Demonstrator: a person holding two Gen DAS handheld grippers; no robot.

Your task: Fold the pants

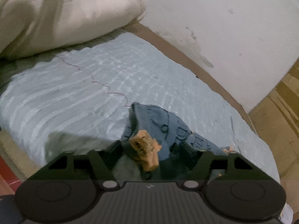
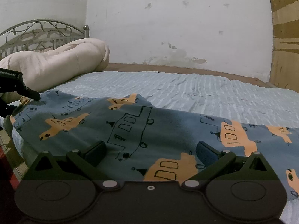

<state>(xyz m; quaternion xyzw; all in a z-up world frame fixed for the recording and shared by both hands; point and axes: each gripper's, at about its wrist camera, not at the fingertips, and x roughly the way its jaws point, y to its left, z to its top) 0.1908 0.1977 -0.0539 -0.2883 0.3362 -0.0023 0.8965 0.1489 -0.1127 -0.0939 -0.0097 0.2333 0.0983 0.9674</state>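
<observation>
The pants [image 2: 130,130] are blue-grey with orange and outlined car prints, spread across the light blue bed sheet [image 2: 186,87]. In the left wrist view a bunched end of the pants [image 1: 158,128] with an orange patch sits between the jaws of my left gripper [image 1: 149,149], which stand fairly wide. In the right wrist view the left gripper's fingertips [image 2: 34,95] touch the pants' far left end. My right gripper [image 2: 151,149] is open, its jaws wide apart just above the middle of the pants.
A rolled cream comforter [image 2: 56,63] lies at the head of the bed, in front of a metal headboard [image 2: 37,31]. A stained white wall [image 2: 168,28] runs along the bed's far side. A wooden cabinet [image 2: 286,37] stands at the right.
</observation>
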